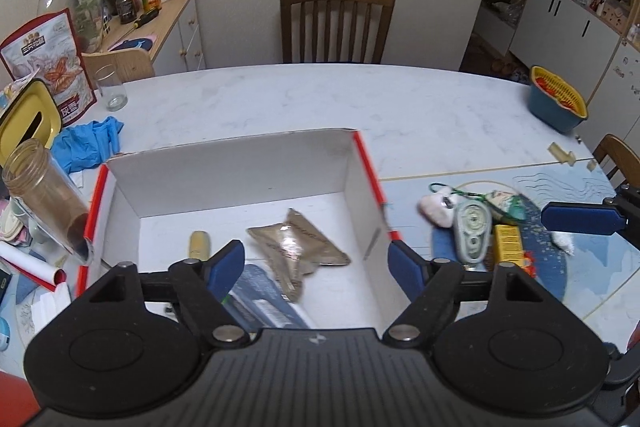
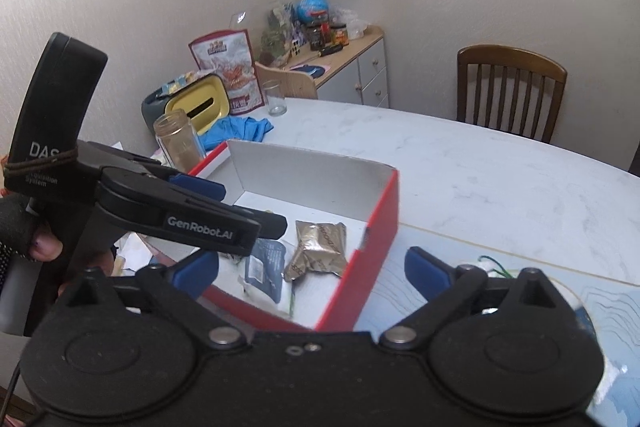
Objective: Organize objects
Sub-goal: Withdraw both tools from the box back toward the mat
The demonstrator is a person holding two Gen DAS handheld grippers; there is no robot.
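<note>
- Holding nothing: left hand-held gripper (image 1: 318, 259) and right hand-held gripper (image 2: 312, 269), both apart.
- One box (image 1: 240, 167) on worktop (image 1: 360, 99): two gold packets (image 1: 298, 247), one blue packet (image 1: 264, 301).
- One jar (image 1: 40, 195) left.

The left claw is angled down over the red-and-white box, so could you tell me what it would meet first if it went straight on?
Most likely the crumpled gold foil packet lying on the floor of the box, straight ahead between the open fingers of the left claw; depth is hard to judge here.

I see the box (image 1: 240, 163) on the desk (image 1: 400, 107), a foil packet (image 1: 296, 247) inside it, a jar (image 1: 40, 195) just left, and a correction-tape dispenser (image 1: 474, 227) on the right.
</note>
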